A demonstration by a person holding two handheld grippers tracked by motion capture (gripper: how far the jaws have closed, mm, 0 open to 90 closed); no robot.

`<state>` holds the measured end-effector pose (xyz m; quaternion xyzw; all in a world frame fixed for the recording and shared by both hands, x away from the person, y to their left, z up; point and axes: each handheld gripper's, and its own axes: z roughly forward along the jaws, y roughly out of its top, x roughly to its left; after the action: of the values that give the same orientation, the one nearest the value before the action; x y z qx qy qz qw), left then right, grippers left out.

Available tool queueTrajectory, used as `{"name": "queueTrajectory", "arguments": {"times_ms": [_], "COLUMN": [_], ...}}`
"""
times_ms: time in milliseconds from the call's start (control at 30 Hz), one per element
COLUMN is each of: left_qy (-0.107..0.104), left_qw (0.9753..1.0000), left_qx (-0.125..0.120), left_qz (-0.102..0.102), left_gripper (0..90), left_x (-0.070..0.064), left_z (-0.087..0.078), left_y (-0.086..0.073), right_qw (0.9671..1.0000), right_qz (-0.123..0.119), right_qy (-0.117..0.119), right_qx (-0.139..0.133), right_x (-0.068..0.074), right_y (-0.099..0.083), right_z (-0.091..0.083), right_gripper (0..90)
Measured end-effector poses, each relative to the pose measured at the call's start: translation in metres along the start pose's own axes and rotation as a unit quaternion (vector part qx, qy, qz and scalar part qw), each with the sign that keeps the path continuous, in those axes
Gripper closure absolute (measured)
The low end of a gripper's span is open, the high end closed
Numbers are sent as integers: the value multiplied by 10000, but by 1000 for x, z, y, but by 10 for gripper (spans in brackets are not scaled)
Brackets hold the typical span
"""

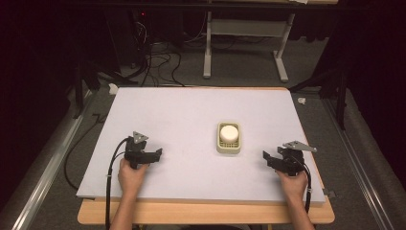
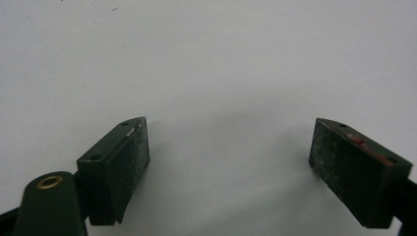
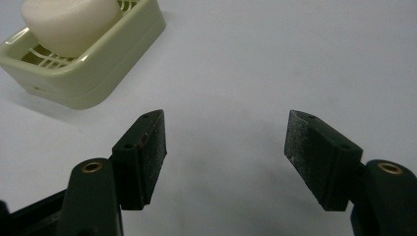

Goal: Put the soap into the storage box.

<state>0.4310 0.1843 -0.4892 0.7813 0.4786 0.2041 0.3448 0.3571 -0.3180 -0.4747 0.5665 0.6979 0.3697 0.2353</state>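
Since both tongs, left (image 1: pixel 155 154) and right (image 1: pixel 267 156), gape empty, a careless pinch could tip the soap (image 1: pixel 229 132) off its dish (image 1: pixel 228 147) mid-frame.

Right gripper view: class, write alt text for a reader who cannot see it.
The right hand-held gripper is open, its two black jaws wide apart above a white table surface. At upper left, apart from the jaws, a white bar of soap lies in a pale green soap dish.
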Motion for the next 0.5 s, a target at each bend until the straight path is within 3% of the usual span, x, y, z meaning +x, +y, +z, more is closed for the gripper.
{"name": "queueTrajectory", "arguments": {"times_ms": [333,500], "left_qy": [1,1], "left_qw": [10000,10000], "left_qx": [8,1], "left_qz": [2,1], "left_gripper": [158,158], "left_x": [0,0], "left_z": [0,0], "left_y": [0,0], "right_qw": [9996,9985], "right_qz": [-134,-313], "right_qy": [-168,-296], "right_qx": [175,331], "right_x": [4,8], "right_y": [0,-1], "right_z": [5,9], "right_gripper": [327,317]}}
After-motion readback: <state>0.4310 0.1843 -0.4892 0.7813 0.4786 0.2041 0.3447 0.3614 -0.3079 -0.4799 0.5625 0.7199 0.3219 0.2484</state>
